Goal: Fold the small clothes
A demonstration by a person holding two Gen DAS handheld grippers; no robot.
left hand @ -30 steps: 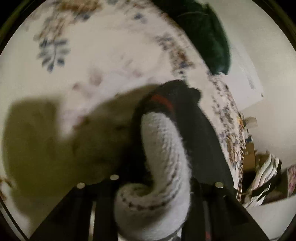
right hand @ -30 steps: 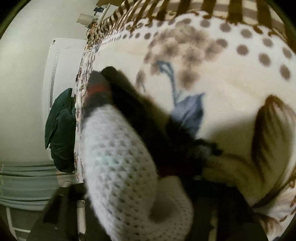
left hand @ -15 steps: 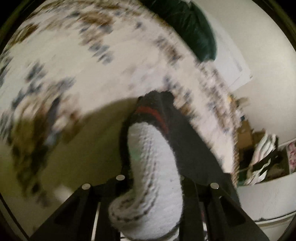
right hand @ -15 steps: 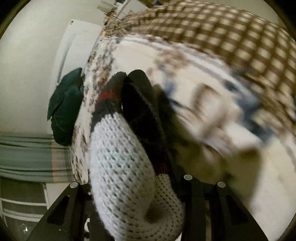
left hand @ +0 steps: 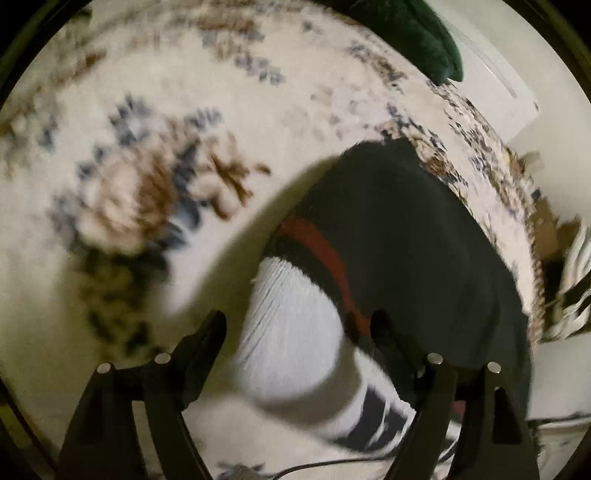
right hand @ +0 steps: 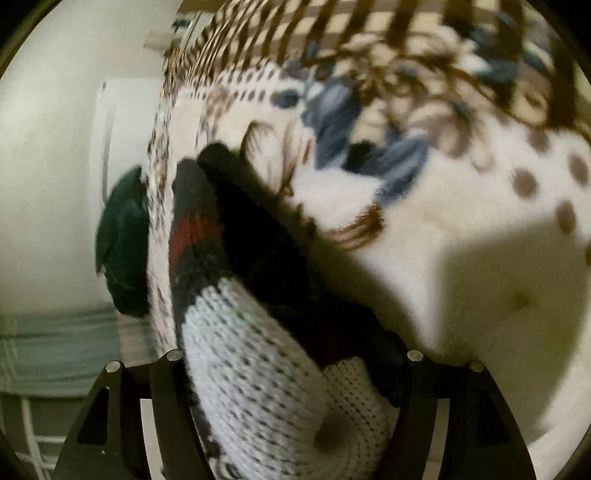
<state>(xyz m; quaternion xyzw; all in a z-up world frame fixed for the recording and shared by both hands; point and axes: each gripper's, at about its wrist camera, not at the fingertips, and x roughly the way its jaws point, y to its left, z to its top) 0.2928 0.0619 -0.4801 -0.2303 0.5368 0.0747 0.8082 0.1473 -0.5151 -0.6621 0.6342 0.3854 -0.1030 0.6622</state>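
A small knitted garment, white with dark specks, a red stripe and a black part, lies on a floral blanket. In the left wrist view its white part (left hand: 291, 332) runs between the fingers of my left gripper (left hand: 295, 328), whose jaws stand wide apart around it. In the right wrist view the same garment (right hand: 258, 362) fills the space between the fingers of my right gripper (right hand: 291, 354), which grips its bunched white end. The black part (left hand: 399, 240) extends away over the blanket.
The cream blanket (left hand: 184, 110) with blue and brown flowers covers the bed. A dark green cloth (left hand: 417, 33) lies at the far edge, also in the right wrist view (right hand: 122, 236). A white wall and door lie beyond. Striped fabric (left hand: 576, 280) sits at the right.
My left gripper has opened from its grip on the garment's white end, and that end has dropped toward the blanket. Both views have shifted over the blanket. The right gripper keeps its hold.
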